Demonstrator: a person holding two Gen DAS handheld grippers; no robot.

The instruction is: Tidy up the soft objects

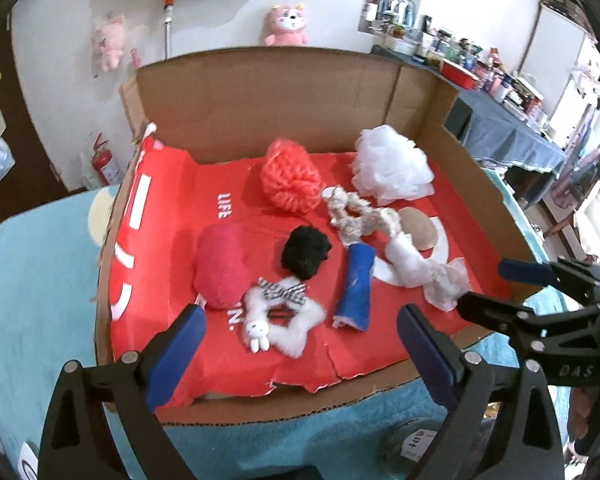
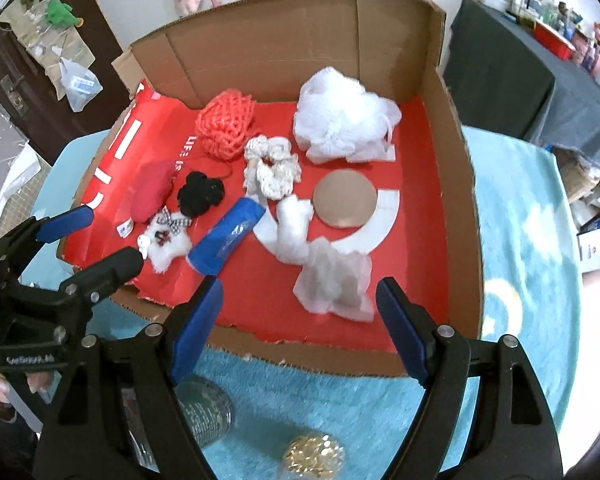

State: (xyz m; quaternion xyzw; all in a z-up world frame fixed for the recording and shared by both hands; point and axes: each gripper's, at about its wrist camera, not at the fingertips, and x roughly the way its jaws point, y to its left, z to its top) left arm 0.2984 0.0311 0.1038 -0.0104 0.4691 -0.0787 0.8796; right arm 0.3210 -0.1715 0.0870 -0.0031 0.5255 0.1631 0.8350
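Note:
An open cardboard box with a red lining holds the soft things. At the back lie an orange mesh puff and a white mesh puff. In the middle are a cream scrunchie, a beige round pad, a black scrunchie, a red plush and a blue piece. A furry white star lies near the front, below my open left gripper. My right gripper is open and empty, just in front of a crumpled white cloth.
The box rests on a fluffy teal blanket. A glass jar and a gold object sit in front of the box. Pink plush toys hang on the far wall. A cluttered table with a dark cloth stands to the right.

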